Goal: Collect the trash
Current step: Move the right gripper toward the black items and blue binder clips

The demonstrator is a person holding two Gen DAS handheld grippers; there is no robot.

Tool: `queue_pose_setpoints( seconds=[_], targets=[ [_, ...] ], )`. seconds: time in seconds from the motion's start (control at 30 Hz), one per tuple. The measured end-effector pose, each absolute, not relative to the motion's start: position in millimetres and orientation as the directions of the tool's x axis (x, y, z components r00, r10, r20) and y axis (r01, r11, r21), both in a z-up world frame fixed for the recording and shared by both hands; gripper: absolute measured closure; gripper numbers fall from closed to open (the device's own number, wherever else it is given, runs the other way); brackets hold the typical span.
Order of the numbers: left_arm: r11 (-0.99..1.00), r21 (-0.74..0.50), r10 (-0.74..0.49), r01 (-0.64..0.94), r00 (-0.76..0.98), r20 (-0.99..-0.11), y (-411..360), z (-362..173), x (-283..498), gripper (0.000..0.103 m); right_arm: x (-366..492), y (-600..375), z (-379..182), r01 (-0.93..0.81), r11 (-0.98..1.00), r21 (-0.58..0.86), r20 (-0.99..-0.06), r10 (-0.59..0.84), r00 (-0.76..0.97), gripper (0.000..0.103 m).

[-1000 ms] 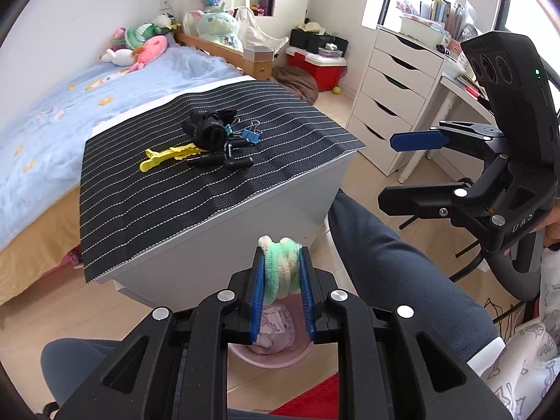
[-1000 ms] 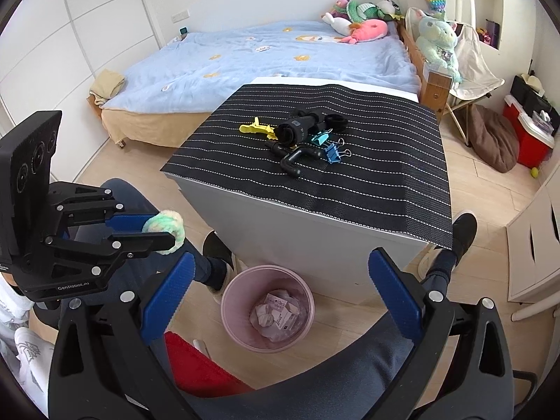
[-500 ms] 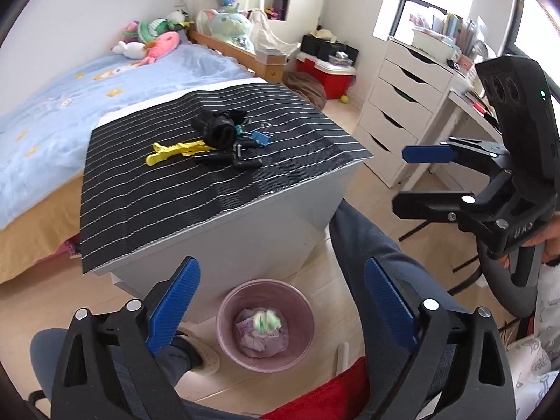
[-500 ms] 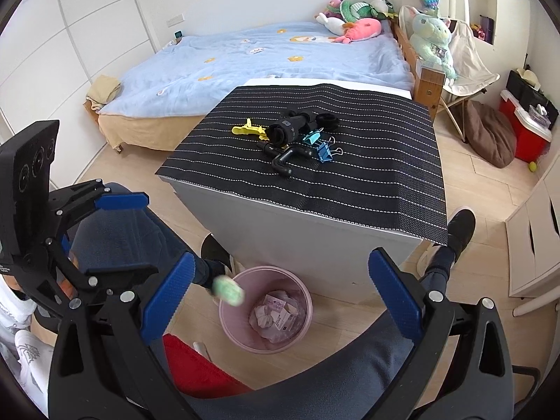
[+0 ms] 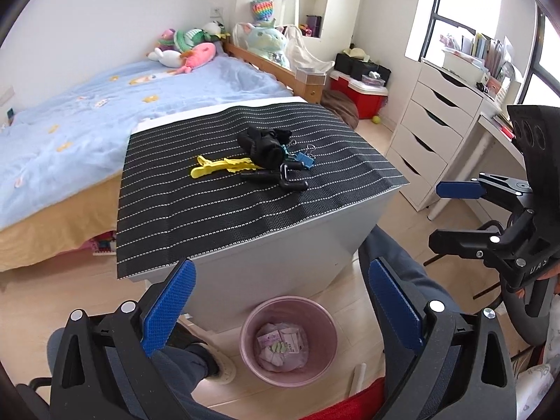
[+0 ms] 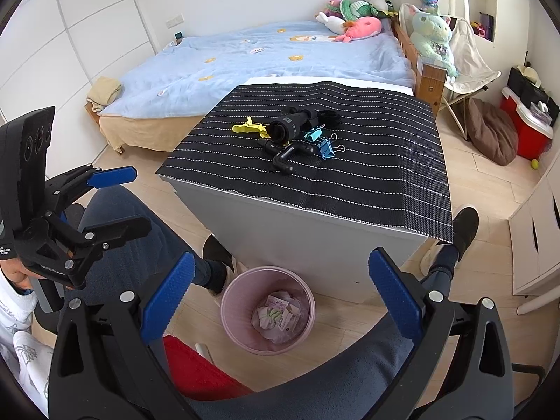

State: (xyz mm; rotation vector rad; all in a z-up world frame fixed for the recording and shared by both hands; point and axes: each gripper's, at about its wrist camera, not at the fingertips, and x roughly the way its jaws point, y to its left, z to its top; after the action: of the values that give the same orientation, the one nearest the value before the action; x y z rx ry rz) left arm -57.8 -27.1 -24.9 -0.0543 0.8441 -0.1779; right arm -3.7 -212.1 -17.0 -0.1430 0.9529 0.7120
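A pink trash bin [image 5: 245, 332] stands on the floor in front of the table and holds crumpled paper and a green-and-white fluffy item [image 5: 278, 347]. The bin also shows in the right wrist view [image 6: 231, 301], with the fluffy item [image 6: 271, 315] inside. My left gripper [image 5: 280, 301] is open and empty above the bin. My right gripper [image 6: 280, 294] is open and empty, also above the bin. On the striped black mat [image 5: 210, 210] lie a yellow clip [image 5: 220, 167], black tools [image 5: 266, 147] and blue binder clips [image 5: 303, 159].
The grey table [image 6: 297, 238] stands just behind the bin. The person's legs [image 5: 395, 262] flank the bin. A bed [image 5: 70, 122] lies behind the table, white drawers [image 5: 430, 133] at right. A red cloth [image 6: 196, 367] lies near the bin.
My left gripper opened and let go of the green-and-white fluffy item, which fell into the pink bin. Both grippers have shifted slightly.
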Motion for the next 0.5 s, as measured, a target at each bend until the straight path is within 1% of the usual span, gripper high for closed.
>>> queue_pose_setpoints(
  seconds=[0.27, 0.5],
  targets=[
    [0.985, -0.117, -0.173, 0.128, 0.671, -0.721, -23.8, -20.7, -49.5, 0.008, 13.5, -208.9, -6.9, -0.631, 0.758, 0.163, -0.766, 0.501, 0.404, 0.005],
    [0.989, -0.106, -0.148, 0.103, 0.689, -0.709, -14.1, -17.6, -41.4, 0.008, 49.0, -198.2, -1.2, -0.640, 0.759, 0.119, -0.769, 0.479, 0.424, 0.005]
  ],
)
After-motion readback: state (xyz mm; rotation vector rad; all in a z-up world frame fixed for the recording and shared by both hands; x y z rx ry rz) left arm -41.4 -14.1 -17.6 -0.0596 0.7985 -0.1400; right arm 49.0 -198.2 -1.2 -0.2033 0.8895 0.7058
